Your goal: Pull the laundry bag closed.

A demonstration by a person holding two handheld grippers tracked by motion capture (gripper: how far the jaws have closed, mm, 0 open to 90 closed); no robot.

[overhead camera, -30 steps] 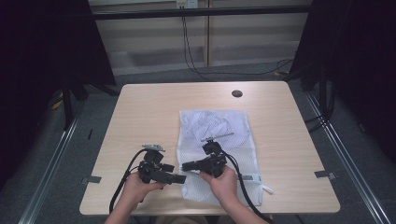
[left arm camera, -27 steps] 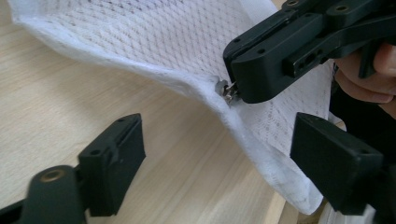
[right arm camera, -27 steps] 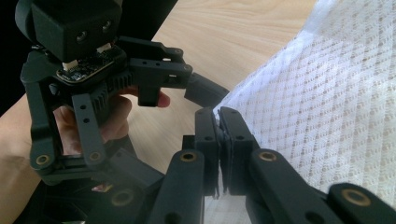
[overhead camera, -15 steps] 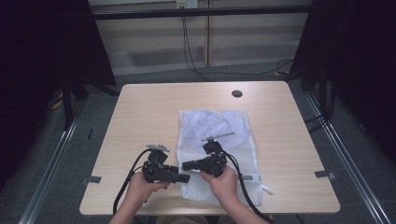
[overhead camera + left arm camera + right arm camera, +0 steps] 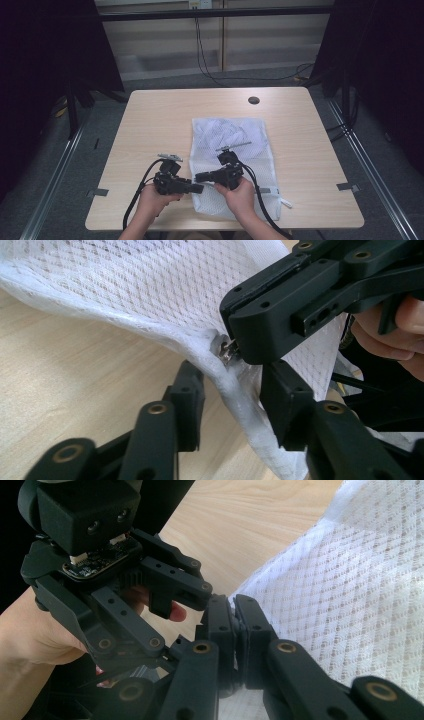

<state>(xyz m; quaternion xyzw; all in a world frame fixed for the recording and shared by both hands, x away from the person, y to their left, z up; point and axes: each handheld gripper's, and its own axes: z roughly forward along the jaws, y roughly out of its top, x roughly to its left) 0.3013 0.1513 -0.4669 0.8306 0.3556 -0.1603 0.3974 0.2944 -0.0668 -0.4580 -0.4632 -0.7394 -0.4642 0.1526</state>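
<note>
A white mesh bag (image 5: 235, 135) lies flat on the wooden table (image 5: 150, 130), its near-left corner lifted. My right gripper (image 5: 198, 177) points left and is shut on the bag's small metal zipper pull (image 5: 226, 347); its jaws (image 5: 232, 617) meet tightly. My left gripper (image 5: 199, 189) points right, just under it. In the left gripper view its jaws (image 5: 232, 400) straddle the bag's thick white seam (image 5: 235, 405) below the pull. They have just been closing, and a strip of table still shows between one pad and the seam.
A dark round hole (image 5: 253, 100) sits near the table's far edge. A small white tab (image 5: 286, 203) sticks out at the bag's near-right corner. Black cables trail from both grippers over the table's near edge. Dark curtains and a floor rail flank the table.
The left gripper's jaws have drawn closer together around the bag's edge. Both hands and the bag stay where they were.
</note>
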